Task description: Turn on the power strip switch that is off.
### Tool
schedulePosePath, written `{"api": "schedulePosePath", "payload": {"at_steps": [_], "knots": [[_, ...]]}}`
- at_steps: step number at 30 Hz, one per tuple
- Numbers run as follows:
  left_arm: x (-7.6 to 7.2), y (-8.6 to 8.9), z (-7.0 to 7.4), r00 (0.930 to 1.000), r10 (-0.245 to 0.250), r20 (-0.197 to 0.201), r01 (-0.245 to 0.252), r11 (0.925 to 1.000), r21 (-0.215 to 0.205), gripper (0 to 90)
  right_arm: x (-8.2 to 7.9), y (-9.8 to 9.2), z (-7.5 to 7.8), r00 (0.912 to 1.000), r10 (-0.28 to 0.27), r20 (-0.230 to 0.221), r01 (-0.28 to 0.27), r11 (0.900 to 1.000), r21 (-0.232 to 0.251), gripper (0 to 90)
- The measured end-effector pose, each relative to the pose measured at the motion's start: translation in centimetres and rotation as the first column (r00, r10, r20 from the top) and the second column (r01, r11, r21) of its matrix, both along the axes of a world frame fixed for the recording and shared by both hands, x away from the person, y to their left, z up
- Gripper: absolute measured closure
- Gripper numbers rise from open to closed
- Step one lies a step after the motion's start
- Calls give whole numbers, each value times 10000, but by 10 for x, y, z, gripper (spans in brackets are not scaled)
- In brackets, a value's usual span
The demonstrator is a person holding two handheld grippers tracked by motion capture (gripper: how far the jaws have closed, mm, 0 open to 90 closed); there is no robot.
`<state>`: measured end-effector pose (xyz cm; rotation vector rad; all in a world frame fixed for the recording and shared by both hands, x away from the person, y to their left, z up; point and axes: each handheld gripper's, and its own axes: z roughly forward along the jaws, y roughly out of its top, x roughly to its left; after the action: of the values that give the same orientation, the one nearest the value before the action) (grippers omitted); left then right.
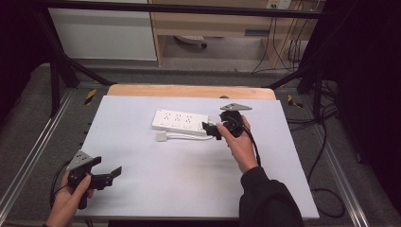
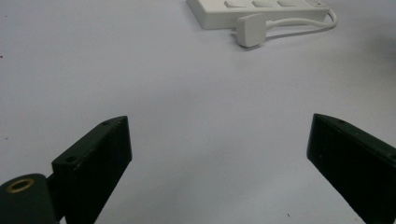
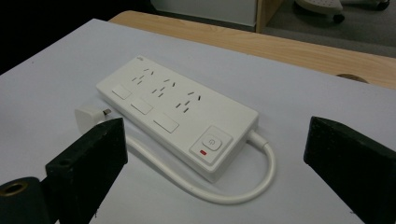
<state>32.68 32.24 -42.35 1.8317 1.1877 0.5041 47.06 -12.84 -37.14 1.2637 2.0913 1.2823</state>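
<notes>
A white power strip lies flat on the pale table cover, its short cable looping back to a white plug that rests beside it. My right gripper hovers open at the strip's switch end, its jaws spread wide with nothing between them. Held low at the near left corner, my left gripper is open too and empty. From it the plug and the strip lie far ahead.
A wooden table edge shows beyond the cover. Black frame posts stand at both sides, and cables trail on the floor at the right. A cabinet stands behind.
</notes>
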Motion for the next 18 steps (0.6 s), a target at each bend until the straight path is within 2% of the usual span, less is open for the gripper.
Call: {"api": "schedulePosePath", "payload": {"at_steps": [8,10,15,18], "knots": [[0,1,0,10000,-10,11,10,10000,-26,65,-23,-31,8,9996,-140,257,131,9992,370,66],[-1,0,0,10000,-53,46,53,10000,-36,65,-31,-39,7,9994,-177,305,160,9984,536,66],[-1,0,0,10000,-41,48,41,10000,-20,65,-48,-54,1,9987,-109,499,88,9991,426,66],[-1,2,0,10000,1,45,0,10000,-44,65,-57,-63,-5,9979,-206,613,174,9985,521,67]]}}
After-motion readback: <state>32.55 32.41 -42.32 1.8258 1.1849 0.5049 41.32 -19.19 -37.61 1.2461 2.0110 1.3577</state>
